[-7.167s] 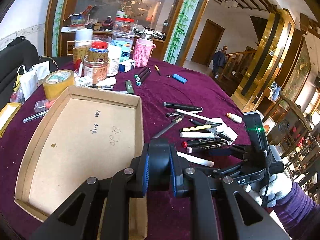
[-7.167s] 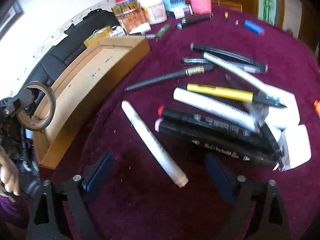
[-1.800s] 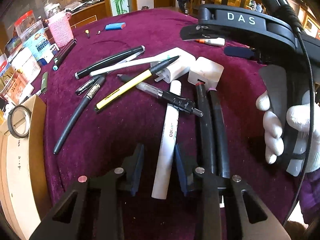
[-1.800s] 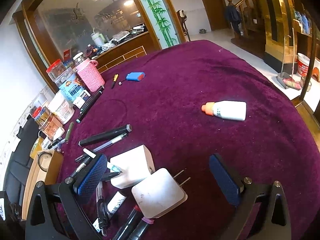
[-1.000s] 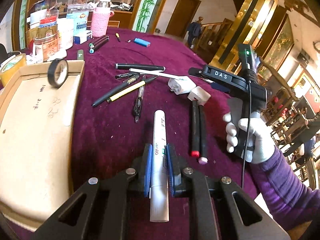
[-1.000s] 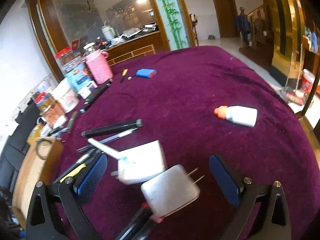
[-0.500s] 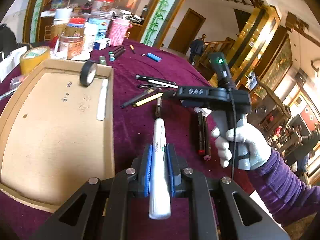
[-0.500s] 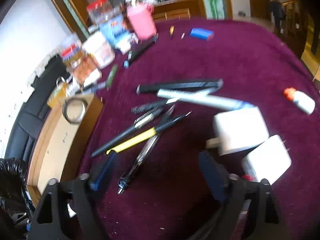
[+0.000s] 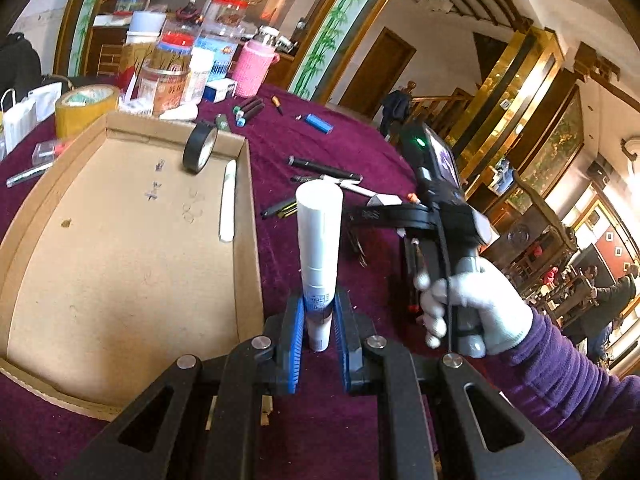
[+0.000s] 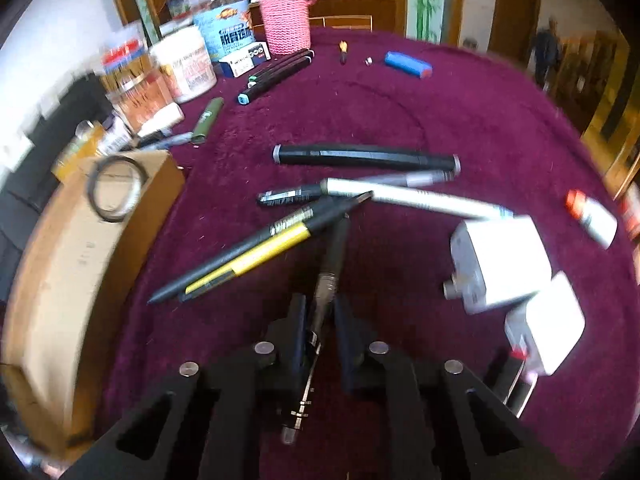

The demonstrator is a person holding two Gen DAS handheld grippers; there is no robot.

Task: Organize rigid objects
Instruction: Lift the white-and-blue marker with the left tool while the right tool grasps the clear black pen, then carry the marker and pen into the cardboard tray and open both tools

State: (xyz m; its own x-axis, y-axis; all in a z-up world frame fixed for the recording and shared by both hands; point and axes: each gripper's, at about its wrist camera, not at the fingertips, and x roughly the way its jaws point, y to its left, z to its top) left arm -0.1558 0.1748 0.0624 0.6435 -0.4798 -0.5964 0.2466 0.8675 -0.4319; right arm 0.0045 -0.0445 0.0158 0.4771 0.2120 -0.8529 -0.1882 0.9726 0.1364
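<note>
Purple velvet cloth (image 10: 460, 120) covers a round table in an ornate wood-and-gilt hall, jars and a pink knitted holder (image 10: 286, 18) crowded at the far edge, loose pens scattered across the middle. A white marker (image 9: 319, 256) is clamped between the closed jaws of the left gripper (image 9: 319, 334) just beside the cardboard tray (image 9: 250, 240), where a tape roll (image 9: 199, 149) and a white stick (image 9: 228, 206) already lie; it is best carried over the wall and released low and flat. A dark pen (image 10: 326, 292) is pinched by the nearly closed right gripper (image 10: 320, 330) above the cloth, and is best lifted clear of the yellow pen (image 10: 256, 258) beside it.
</note>
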